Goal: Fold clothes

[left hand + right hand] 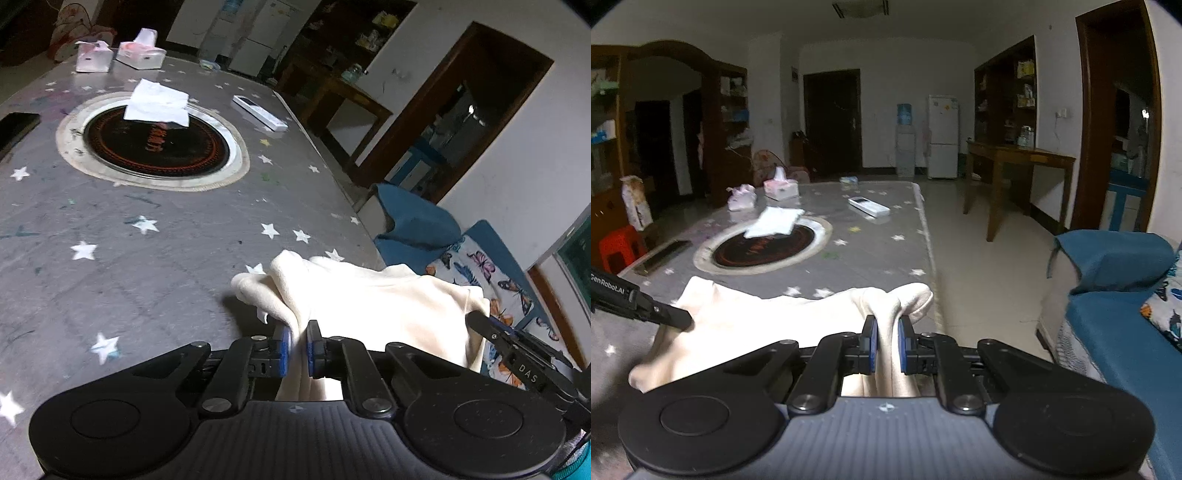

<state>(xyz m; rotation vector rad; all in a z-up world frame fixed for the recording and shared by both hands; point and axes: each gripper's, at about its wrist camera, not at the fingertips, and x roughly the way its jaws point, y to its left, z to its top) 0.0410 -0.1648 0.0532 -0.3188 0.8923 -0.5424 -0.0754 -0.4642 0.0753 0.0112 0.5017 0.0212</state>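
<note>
Both grippers pinch the cream garment [369, 295] at the near edge of the star-patterned tabletop [147, 229], left gripper [295, 345] and right gripper [886, 345] each with fingers narrowed on bunched fabric, cloth stretched sideways between them.

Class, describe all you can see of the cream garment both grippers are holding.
The cream garment looks like soft, fleecy cloth, plain and unpatterned. It is bunched and creased, not yet folded flat. The left gripper is shut on one bunched edge, the right gripper on another, and the cloth hangs slack between them. It sits at the near end of the grey star-print table cover, near the edge beside the blue sofa. Its exact type cannot be told.
</note>
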